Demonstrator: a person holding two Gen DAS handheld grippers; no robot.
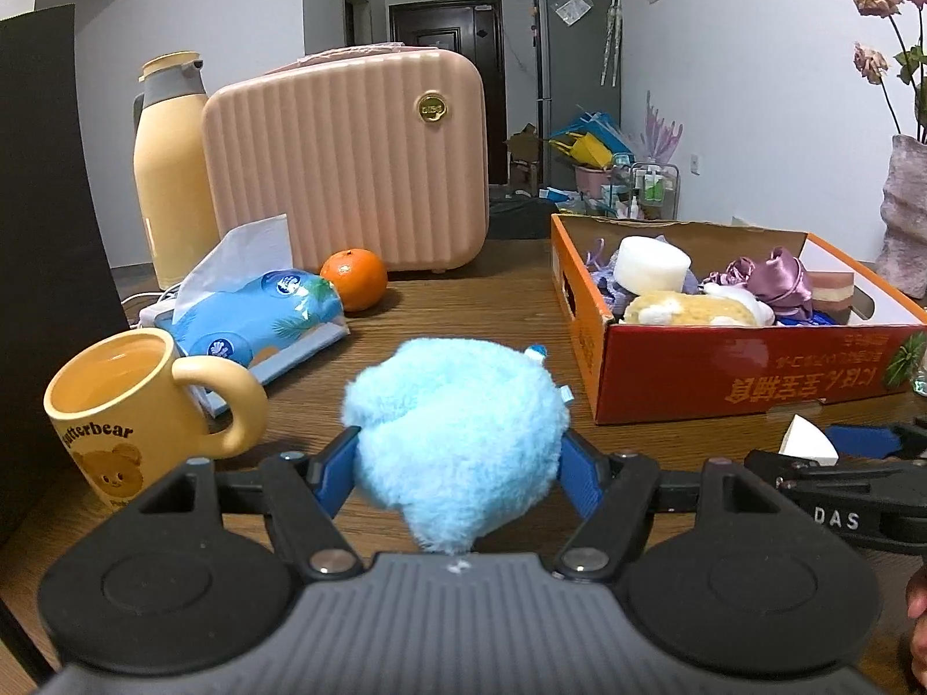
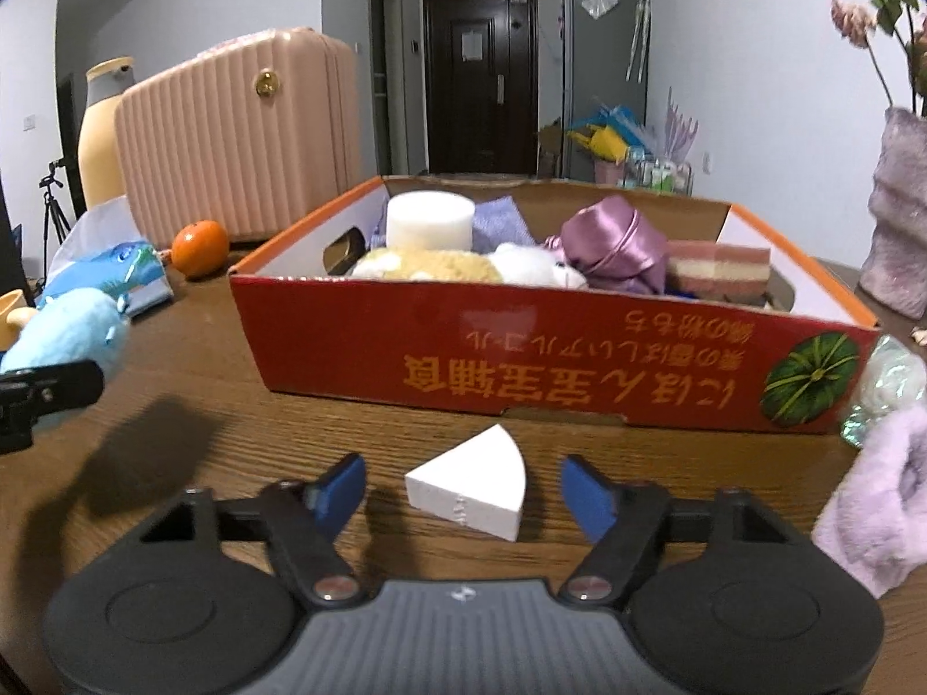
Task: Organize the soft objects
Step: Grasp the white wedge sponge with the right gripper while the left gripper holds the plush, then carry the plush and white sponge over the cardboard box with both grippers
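Observation:
My left gripper (image 1: 457, 463) is shut on a fluffy light-blue plush toy (image 1: 455, 440), held just above the wooden table left of the red cardboard box (image 1: 741, 376). The plush also shows in the right wrist view (image 2: 66, 339). The box (image 2: 521, 370) holds several soft things: a white sponge cylinder (image 2: 429, 219), a yellow sponge (image 2: 429, 266), a purple satin scrunchie (image 2: 614, 243), a pink layered sponge (image 2: 718, 272). My right gripper (image 2: 463, 486) is open, its blue pads on either side of a white wedge-shaped sponge (image 2: 472, 486) lying on the table in front of the box.
A yellow mug (image 1: 133, 405), a blue tissue pack (image 1: 255, 313), an orange (image 1: 354, 279), a pink case (image 1: 347, 156) and a yellow flask (image 1: 168, 168) stand at the left. A purple fluffy item (image 2: 875, 504) and a vase (image 2: 898, 208) are at the right.

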